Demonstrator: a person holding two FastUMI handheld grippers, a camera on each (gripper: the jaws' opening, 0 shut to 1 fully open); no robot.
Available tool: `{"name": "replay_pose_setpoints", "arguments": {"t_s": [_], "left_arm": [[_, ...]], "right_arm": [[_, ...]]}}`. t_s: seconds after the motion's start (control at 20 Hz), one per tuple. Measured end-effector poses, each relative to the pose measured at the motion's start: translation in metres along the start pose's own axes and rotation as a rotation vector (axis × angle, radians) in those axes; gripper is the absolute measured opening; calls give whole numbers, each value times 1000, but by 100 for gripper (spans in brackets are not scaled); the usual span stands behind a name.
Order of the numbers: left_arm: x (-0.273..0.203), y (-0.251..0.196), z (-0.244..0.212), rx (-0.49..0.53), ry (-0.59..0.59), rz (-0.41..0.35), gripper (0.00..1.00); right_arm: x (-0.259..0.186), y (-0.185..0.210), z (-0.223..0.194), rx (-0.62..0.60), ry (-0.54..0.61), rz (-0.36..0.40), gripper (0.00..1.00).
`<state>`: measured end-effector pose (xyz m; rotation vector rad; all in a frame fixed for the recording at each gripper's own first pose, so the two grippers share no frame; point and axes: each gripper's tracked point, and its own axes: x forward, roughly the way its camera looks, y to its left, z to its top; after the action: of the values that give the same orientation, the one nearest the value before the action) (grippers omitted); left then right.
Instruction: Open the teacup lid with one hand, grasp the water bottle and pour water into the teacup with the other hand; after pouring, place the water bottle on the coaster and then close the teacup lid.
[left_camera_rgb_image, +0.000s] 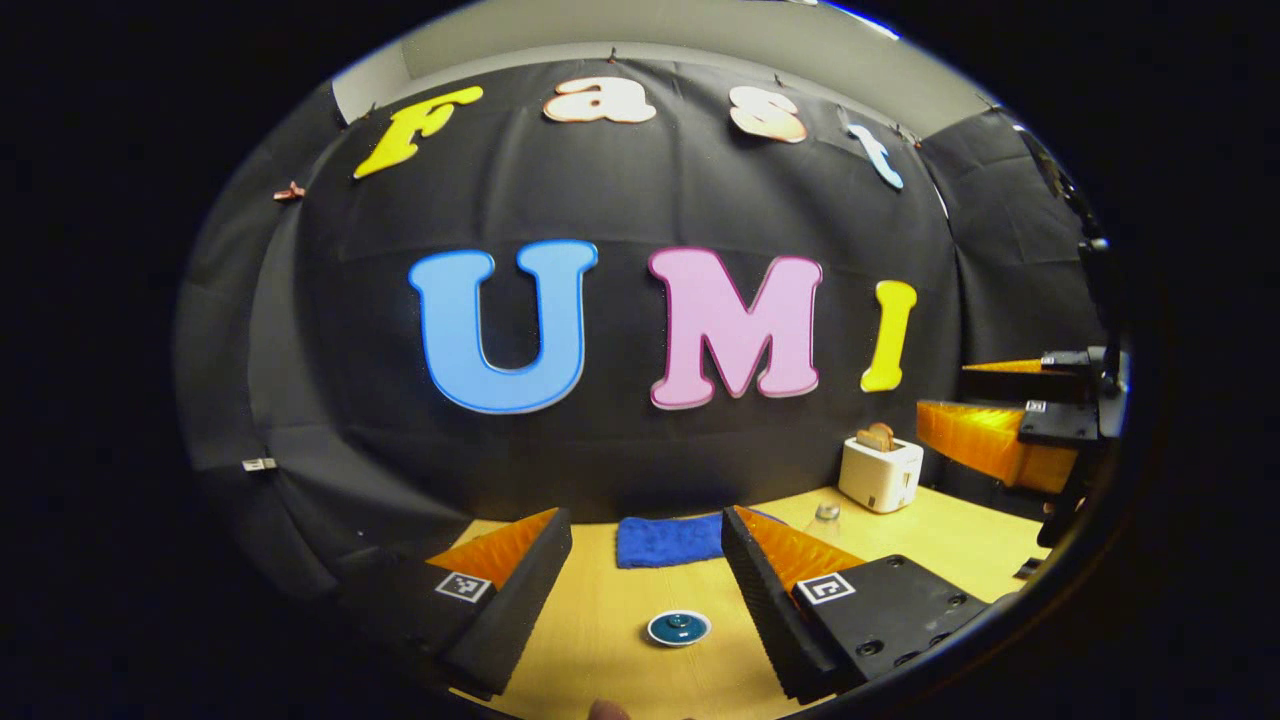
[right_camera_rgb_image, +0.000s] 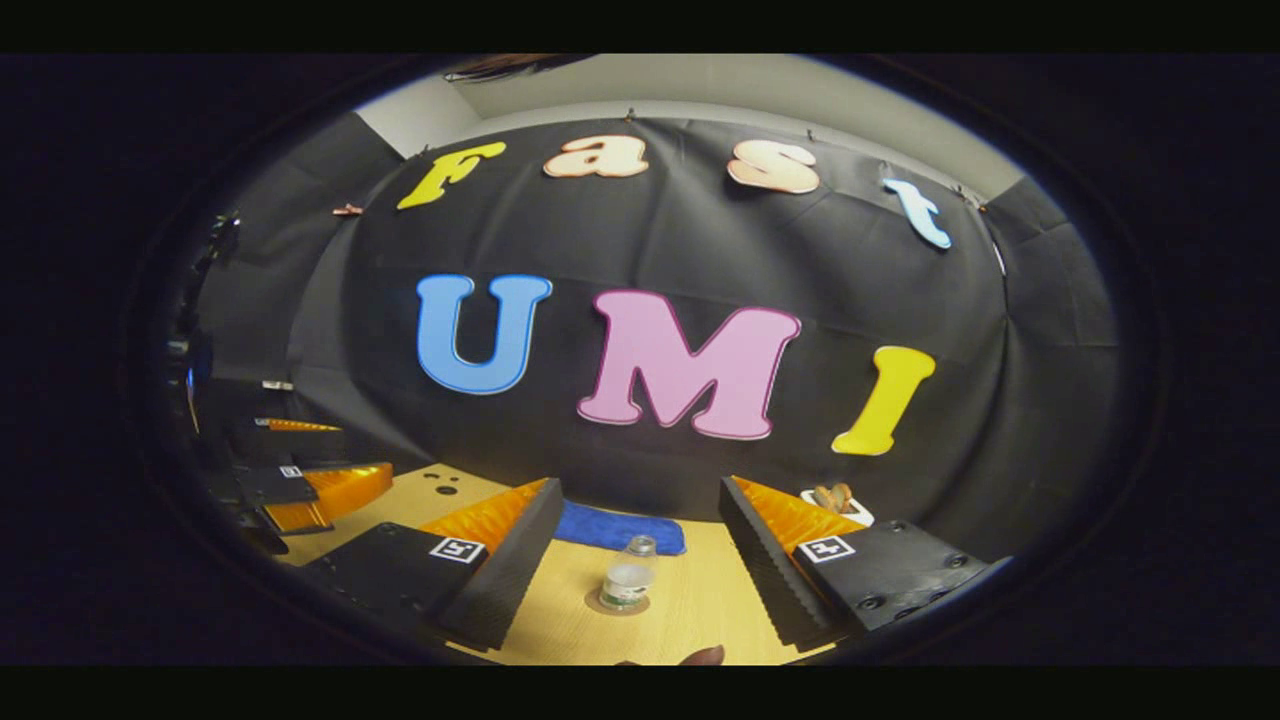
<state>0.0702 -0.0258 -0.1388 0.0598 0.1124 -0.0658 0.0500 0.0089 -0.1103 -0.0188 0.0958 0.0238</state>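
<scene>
A teal teacup (left_camera_rgb_image: 679, 628) with a white rim stands on the wooden table, its knobbed lid on top. It sits low between the fingers of my left gripper (left_camera_rgb_image: 645, 515), which is open and well above it. In the right gripper view a small clear water bottle (right_camera_rgb_image: 627, 577) stands upright on a round coaster (right_camera_rgb_image: 617, 603). My right gripper (right_camera_rgb_image: 640, 485) is open above and in front of the bottle, touching nothing. The bottle (left_camera_rgb_image: 827, 512) also shows faintly beyond my left gripper's right finger.
A blue cloth (left_camera_rgb_image: 668, 540) lies at the table's back edge against the black wall. A white toaster (left_camera_rgb_image: 880, 472) holding toast stands at the back right. The right gripper (left_camera_rgb_image: 945, 395) hovers at the far right, and the left gripper (right_camera_rgb_image: 330, 450) at the far left.
</scene>
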Motion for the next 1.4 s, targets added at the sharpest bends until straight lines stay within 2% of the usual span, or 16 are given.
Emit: {"name": "replay_pose_setpoints", "arguments": {"t_s": [0.15,0.3,0.6,0.8,1.05,1.1,1.15,1.2,1.25,1.3,1.35,1.4], "left_arm": [[35,-9,-55,24,24,-10,96],[65,-19,-108,2,50,-17,95],[106,-27,-170,2,61,-6,91],[121,-29,-198,5,121,-9,84],[126,-34,-222,-1,192,-8,61],[127,-35,-227,-3,203,-11,64],[126,-35,-229,-7,213,-9,54],[126,-36,-233,-10,221,-7,52],[127,-35,-231,-7,217,-3,45],[128,-34,-230,-4,211,-5,52],[129,-35,-229,-2,211,-8,41],[129,-35,-230,4,207,-4,37]], "right_arm": [[24,-5,-34,2,-1,-7,98],[43,-11,-69,1,-7,-17,98],[61,-22,-124,-23,2,-61,96],[63,-20,-138,-8,14,-66,96],[61,-22,-141,-15,21,-66,98],[61,-22,-143,-12,26,-64,98],[60,-22,-143,-12,29,-64,98],[60,-23,-143,-16,30,-65,98],[59,-24,-144,-19,30,-66,98],[58,-24,-145,-21,30,-66,98],[57,-24,-147,-20,33,-64,98],[57,-24,-149,-19,36,-62,98]]}}
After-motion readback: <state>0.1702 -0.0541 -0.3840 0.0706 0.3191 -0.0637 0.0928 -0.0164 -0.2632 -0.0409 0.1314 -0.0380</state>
